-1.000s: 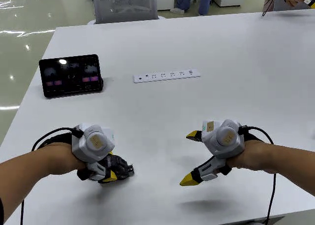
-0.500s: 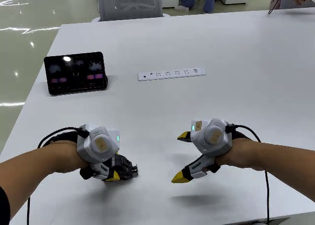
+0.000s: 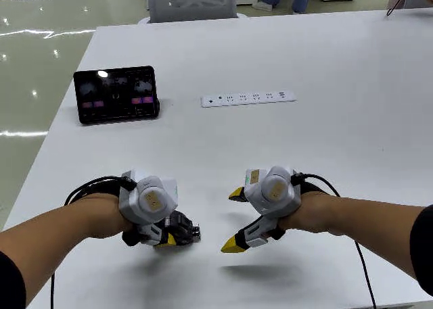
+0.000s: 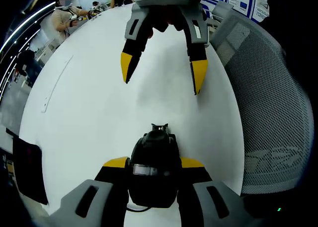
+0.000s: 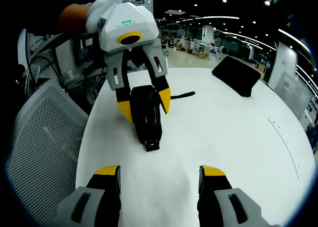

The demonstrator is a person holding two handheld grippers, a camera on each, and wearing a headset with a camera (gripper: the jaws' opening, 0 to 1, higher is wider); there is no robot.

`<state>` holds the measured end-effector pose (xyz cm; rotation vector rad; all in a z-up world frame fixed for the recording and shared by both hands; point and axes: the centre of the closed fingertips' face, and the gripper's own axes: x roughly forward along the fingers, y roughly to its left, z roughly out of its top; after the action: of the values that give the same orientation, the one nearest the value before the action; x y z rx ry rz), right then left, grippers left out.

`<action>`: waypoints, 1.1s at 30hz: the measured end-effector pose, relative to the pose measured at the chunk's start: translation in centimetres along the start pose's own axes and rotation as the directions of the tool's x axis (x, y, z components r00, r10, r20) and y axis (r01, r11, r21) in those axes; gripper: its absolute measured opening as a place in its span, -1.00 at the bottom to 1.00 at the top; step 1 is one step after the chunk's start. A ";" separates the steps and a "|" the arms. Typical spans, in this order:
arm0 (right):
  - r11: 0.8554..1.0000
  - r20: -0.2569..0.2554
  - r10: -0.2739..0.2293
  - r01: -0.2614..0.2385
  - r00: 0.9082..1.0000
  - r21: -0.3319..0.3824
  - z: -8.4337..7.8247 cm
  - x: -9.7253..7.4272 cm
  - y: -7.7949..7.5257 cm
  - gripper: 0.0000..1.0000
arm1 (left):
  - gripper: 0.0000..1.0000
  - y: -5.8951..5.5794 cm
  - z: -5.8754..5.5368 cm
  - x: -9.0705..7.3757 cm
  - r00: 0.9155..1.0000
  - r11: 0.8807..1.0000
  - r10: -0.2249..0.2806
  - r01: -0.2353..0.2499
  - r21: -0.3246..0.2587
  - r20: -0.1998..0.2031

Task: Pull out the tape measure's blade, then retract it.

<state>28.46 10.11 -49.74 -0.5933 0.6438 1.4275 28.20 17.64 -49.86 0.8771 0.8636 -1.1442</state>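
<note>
Tape measure point(image 4: 154, 170) rests on the white table point(image 3: 325, 120), clamped in the left gripper point(image 3: 177, 236) — right gripper point(image 3: 233, 219) faces it nearby, jaws spread wide, empty — both forearms low, angled inward.

Right gripper point(image 5: 159, 175): I see its fingers point(image 5: 107, 173) wide apart.
Left gripper point(image 5: 144, 107): it squeezes the black tape measure point(image 5: 148, 125) on the white bench point(image 5: 223, 132).
</note>
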 end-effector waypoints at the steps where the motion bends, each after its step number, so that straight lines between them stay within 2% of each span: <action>1: 1.000 -0.005 0.004 -0.004 1.000 -0.007 -0.1 0.4 0.0 0.14 | -0.37 0.0 0.0 0.0 1.000 1.000 0.002 -0.002 0.001 -0.001; 3: 1.000 -0.007 0.015 -0.015 1.000 -0.007 0.1 0.8 0.1 0.06 | -0.37 0.0 0.0 0.1 1.000 1.000 0.005 -0.005 0.000 -0.004; 7: 1.000 0.012 0.014 -0.014 1.000 0.006 1.0 1.6 0.1 0.02 | -0.37 0.1 0.0 0.1 1.000 1.000 0.000 0.000 -0.003 -0.005; 13: 1.000 0.017 0.014 -0.014 1.000 0.022 1.5 2.3 0.2 -0.18 | -0.37 0.1 0.0 0.1 1.000 1.000 -0.002 0.002 -0.010 -0.005; 19: 0.999 -0.004 0.049 -0.049 0.999 -0.020 1.3 3.3 1.2 -0.27 | -0.36 0.0 0.0 0.1 1.000 1.000 0.006 -0.006 -0.009 -0.008; 23: 0.998 -0.021 0.052 -0.053 0.998 -0.030 1.4 3.9 1.1 -0.33 | -0.36 0.0 0.0 0.1 1.000 1.000 0.004 -0.004 -0.008 -0.007; 28: 0.997 -0.035 0.052 -0.054 0.998 -0.062 1.6 4.5 1.0 -0.54 | -0.36 0.0 0.1 0.1 1.000 1.000 0.002 -0.002 -0.011 -0.005; 30: 0.993 -0.051 0.065 -0.069 0.997 -0.096 1.4 4.8 1.3 -0.61 | -0.36 -0.1 0.1 0.1 1.000 1.000 0.001 -0.001 -0.009 -0.009; 33: 0.992 -0.062 0.071 -0.077 0.996 -0.103 1.4 5.2 1.3 -0.62 | -0.36 -0.1 0.0 0.1 1.000 1.000 0.001 -0.001 -0.008 -0.011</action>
<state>27.41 14.83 -52.48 -0.7026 0.6451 1.5251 28.17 17.55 -49.95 0.8781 0.8763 -1.1355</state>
